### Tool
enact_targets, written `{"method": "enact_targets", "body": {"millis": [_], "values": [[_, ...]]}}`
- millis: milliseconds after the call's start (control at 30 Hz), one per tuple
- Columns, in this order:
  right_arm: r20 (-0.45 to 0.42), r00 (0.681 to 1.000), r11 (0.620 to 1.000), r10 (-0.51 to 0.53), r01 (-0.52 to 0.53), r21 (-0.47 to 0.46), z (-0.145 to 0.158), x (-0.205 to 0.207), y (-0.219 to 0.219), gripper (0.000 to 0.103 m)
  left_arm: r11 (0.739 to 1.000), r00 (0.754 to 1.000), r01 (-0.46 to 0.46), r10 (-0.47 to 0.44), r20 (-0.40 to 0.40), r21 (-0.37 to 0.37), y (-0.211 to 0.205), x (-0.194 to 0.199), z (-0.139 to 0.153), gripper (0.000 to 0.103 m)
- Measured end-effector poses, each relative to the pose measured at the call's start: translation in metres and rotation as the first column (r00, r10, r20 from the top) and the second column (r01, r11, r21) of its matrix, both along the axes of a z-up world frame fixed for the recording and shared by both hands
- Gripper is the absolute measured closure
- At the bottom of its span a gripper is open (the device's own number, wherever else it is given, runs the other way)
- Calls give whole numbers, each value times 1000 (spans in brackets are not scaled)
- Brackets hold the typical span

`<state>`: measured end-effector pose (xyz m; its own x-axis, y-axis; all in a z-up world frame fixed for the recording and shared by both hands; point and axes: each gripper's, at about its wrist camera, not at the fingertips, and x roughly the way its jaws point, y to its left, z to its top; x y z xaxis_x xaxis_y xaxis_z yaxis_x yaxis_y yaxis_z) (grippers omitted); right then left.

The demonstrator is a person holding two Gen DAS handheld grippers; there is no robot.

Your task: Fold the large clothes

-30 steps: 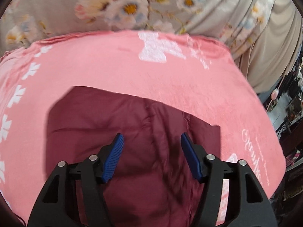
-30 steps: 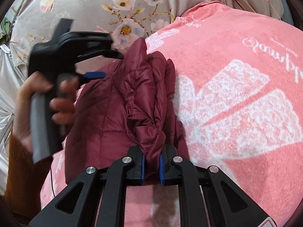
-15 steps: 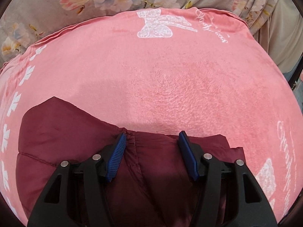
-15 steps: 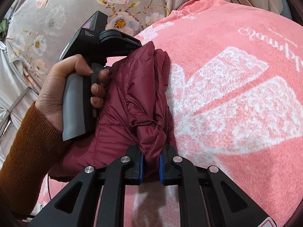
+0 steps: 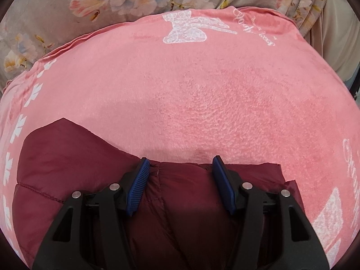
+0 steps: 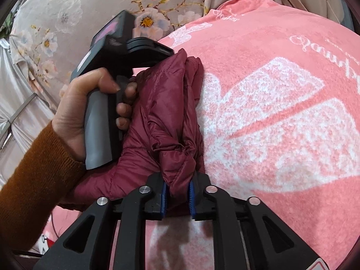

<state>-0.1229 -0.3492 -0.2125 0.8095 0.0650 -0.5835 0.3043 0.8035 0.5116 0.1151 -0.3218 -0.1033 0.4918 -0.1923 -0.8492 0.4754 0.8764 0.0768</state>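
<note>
A dark red quilted jacket [image 5: 67,164] lies folded on a pink fleece blanket [image 5: 202,94]. In the left wrist view my left gripper [image 5: 181,182] is open, its blue pads apart over the jacket's far edge. In the right wrist view my right gripper [image 6: 177,193] is shut on a bunched fold of the jacket [image 6: 166,117]. The left gripper's black body [image 6: 117,51] shows there too, held in a hand with an orange sleeve, pressed against the jacket's left side; its fingers are hidden.
A grey floral sheet [image 5: 101,6] lies beyond the blanket's far edge and also shows in the right wrist view [image 6: 67,11]. The blanket [image 6: 281,112] has white bow prints and script. Beige fabric [image 5: 337,36] hangs at the far right.
My left gripper has moved forward to the jacket's far edge, staying open. The jacket has been drawn into a smaller bundle. My right gripper keeps its hold.
</note>
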Motion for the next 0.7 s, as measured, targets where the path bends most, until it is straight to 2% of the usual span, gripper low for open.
{"method": "enact_targets", "body": {"millis": [33, 100, 200, 267, 367, 467, 533, 600, 700], "values": [[-3, 1000, 1000, -23, 23, -20, 6, -7, -2, 63, 1000, 1000, -2, 2, -8, -21, 4, 0, 4, 47], [10, 999, 998, -37, 38, -41, 16, -20, -6, 62, 997, 1000, -15, 13, -16, -74, 18, -4, 21, 47], [28, 998, 993, -60, 62, -103, 39, -31, -11, 67, 988, 1000, -5, 6, 1, -153, 47, -20, 58, 42], [43, 997, 981, -64, 70, -180, 62, -27, -11, 79, 985, 1000, -12, 17, 27, -174, 69, -29, 78, 38], [101, 994, 978, -33, 53, -202, 92, -11, -13, 85, 979, 996, -69, 78, 41, -190, 115, -39, 100, 36], [126, 992, 976, -7, 35, -215, 109, 16, -8, 87, 969, 985, -160, 168, 30, -186, 152, -39, 104, 36], [118, 993, 968, 1, 28, -248, 114, 41, -1, 88, 963, 980, -192, 198, 10, -189, 166, -39, 100, 36], [91, 996, 967, 4, 19, -255, 110, 61, 4, 88, 959, 976, -214, 215, -18, -187, 176, -37, 94, 36], [34, 999, 976, -8, 15, -217, 92, 85, 0, 88, 955, 974, -225, 216, -68, -191, 184, -39, 83, 36]]}}
